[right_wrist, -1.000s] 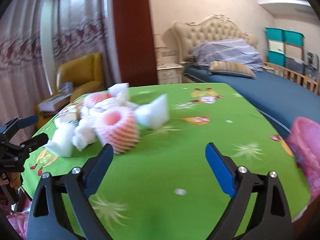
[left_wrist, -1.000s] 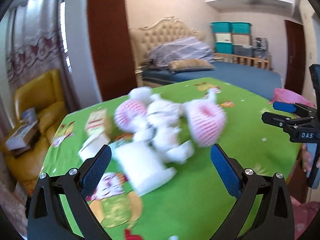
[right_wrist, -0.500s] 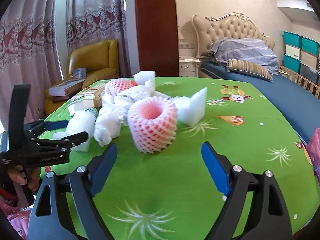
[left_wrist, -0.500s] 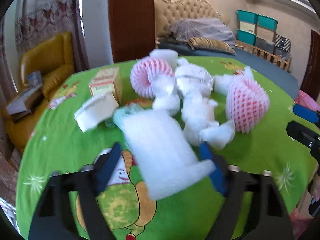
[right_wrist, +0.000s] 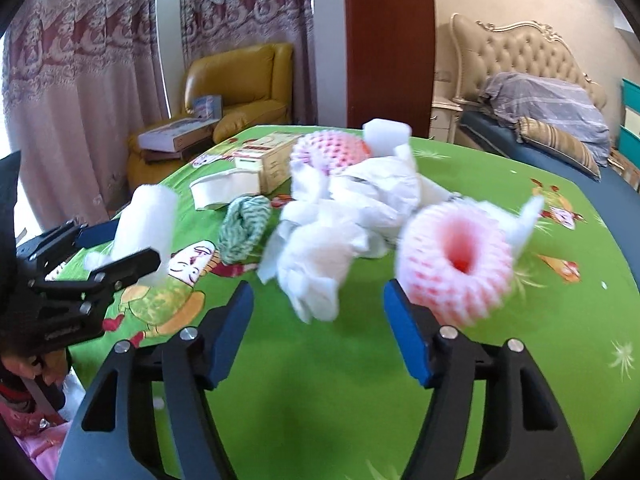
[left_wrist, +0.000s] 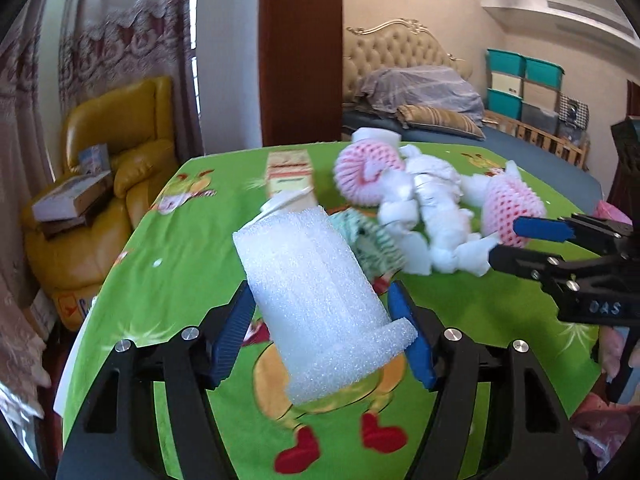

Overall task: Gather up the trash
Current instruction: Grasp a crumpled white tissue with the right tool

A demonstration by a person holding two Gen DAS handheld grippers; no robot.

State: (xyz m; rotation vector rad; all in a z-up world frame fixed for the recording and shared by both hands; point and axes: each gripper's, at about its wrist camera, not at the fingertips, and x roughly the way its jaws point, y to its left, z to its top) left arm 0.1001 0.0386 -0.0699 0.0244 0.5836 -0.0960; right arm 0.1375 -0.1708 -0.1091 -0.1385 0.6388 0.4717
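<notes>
My left gripper (left_wrist: 320, 332) is shut on a white foam roll (left_wrist: 316, 296) and holds it above the green table (left_wrist: 192, 248); it also shows in the right wrist view (right_wrist: 144, 228). A trash pile lies beyond: two pink foam nets (right_wrist: 456, 264) (right_wrist: 328, 152), crumpled white paper (right_wrist: 344, 216), a green-white net (right_wrist: 244, 228), a small carton (right_wrist: 268, 160). My right gripper (right_wrist: 320, 336) is open and empty just before the white paper and the near pink net.
A yellow armchair (left_wrist: 116, 152) with boxes stands left of the table. A bed (right_wrist: 552, 120) is behind on the right. Pink fabric (left_wrist: 608, 428) lies by the table's near right edge.
My left gripper closed on the white foam roll and lifted it. My right gripper moved closer to the pile and narrowed a little.
</notes>
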